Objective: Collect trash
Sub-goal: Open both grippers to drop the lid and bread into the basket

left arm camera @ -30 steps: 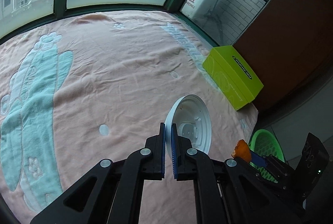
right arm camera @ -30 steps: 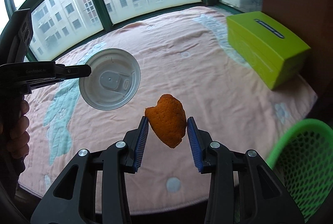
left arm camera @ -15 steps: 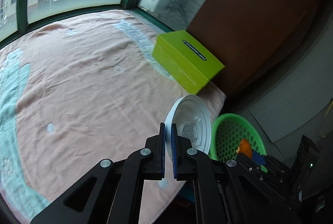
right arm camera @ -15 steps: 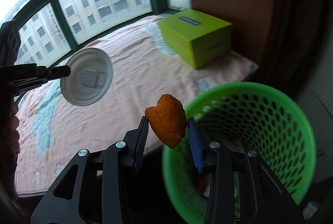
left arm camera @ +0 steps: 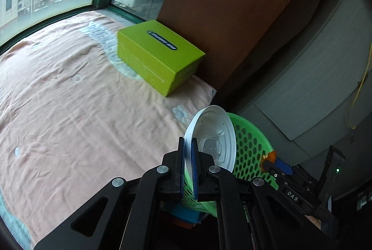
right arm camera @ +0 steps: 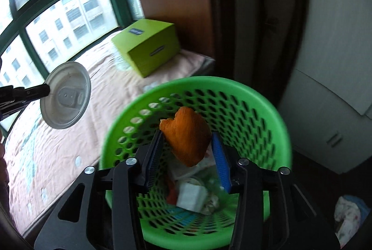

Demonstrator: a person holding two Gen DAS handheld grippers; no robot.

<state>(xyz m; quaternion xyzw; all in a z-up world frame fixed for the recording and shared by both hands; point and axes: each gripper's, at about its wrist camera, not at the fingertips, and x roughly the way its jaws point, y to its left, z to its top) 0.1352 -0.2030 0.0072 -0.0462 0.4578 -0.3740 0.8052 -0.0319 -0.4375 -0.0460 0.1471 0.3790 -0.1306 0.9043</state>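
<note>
Crumpled orange peel scrap (right arm camera: 187, 136) now hangs over the green perforated plastic basket (right arm camera: 274, 110) — right gripper (right arm camera: 186, 158) jaws opening, release imminent — left gripper (left arm camera: 188, 169) stays clamped on the white round plastic lid (left arm camera: 215, 140).

a bright green perforated basket (right arm camera: 274, 115), an orange scrap (right arm camera: 188, 136), a white lid (left arm camera: 214, 140), a lime-green box (left arm camera: 158, 57), peach blanket (left arm camera: 69, 110).

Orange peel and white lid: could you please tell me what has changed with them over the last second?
Both were carried from over the blanket to the green basket. The right hand-held gripper is opening around the orange peel. The left hand-held gripper stays shut on the white lid.
</note>
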